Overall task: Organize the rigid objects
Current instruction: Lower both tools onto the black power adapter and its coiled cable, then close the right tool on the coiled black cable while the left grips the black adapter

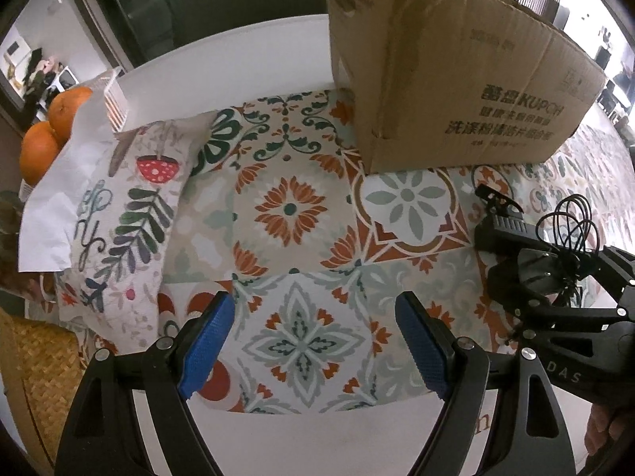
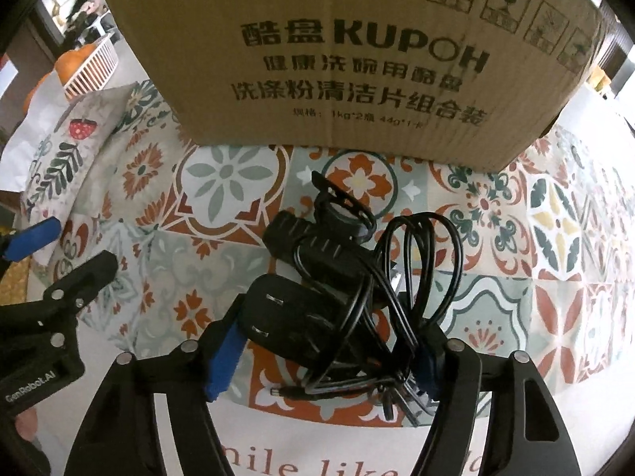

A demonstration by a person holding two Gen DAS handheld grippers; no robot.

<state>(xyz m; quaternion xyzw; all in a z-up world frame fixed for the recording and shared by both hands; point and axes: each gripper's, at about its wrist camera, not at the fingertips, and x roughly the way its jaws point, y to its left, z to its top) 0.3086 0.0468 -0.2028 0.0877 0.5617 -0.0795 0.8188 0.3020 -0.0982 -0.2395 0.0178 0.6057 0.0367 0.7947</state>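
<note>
- Black power adapter with two flat prongs facing up, black cord looped and bundled around it, barrel plug lying at the near end.
- A second black device with a clip-like bracket just behind the adapter, touching the cord bundle.
- Right gripper pointing steeply down, blue pads on either side of the adapter bundle; hard to tell whether the pads press on it or merely flank it.
- Left gripper spread wide over bare cloth, nothing between its blue pads, well to the left of the bundle.
- Resting on a tile-patterned tablecloth in orange, green and grey, spread over a white desk.
- Brown cardboard box printed "KUPOH" standing just behind the bundle, filling the far side.
- Embroidered cushion at the left, with white paper, oranges and a white slatted rack beyond it.
- Woven straw mat at the near left edge.
- Open cloth between cushion and box, and to the right of the bundle; near edge of the cloth close under both grippers.
- Dim room with dark glass panels beyond the desk.
</note>
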